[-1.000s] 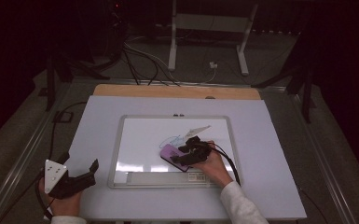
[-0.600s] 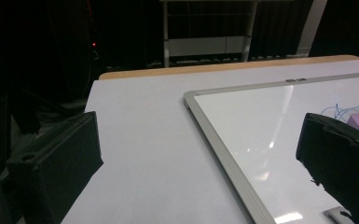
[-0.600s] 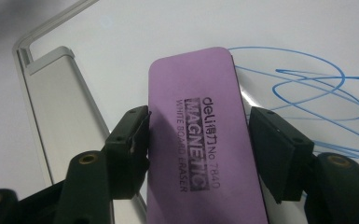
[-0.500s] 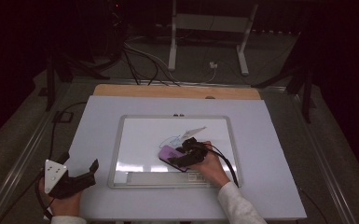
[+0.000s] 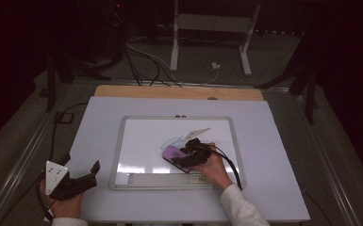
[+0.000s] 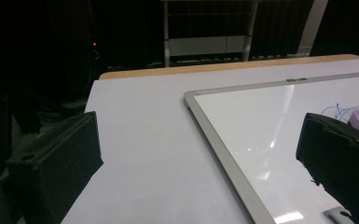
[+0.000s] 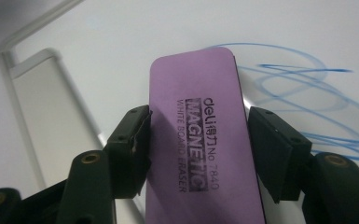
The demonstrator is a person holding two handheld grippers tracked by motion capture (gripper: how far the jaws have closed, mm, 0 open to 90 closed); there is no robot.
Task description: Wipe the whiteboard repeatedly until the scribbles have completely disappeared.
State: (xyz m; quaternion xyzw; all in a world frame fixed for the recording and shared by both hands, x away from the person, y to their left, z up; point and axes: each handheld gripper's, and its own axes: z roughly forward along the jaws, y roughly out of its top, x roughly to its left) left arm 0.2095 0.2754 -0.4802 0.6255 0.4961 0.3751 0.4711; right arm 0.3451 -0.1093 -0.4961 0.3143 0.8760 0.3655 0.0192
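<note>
A purple magnetic whiteboard eraser [image 5: 172,153] [image 7: 191,79] lies flat on the whiteboard [image 5: 119,155] [image 6: 214,135], next to a blue marker scribble [image 5: 174,141] [image 7: 298,88] [image 6: 339,112]. My right gripper [image 5: 179,158] [image 7: 200,128] is shut on the eraser, one pad on each long side. At the table's front left corner my left gripper [image 5: 82,165] [image 6: 198,123] stands open with nothing between its jaws, off the board and aimed at it.
The board has a silver frame and a marker tray [image 5: 160,179] along its near edge. It lies on a white table sheet [image 5: 273,155] with a wooden strip [image 5: 179,92] at the far edge. Cables and a white stand [image 5: 207,42] are on the floor beyond.
The right gripper with the eraser has shifted very slightly on the board. The left gripper has not moved.
</note>
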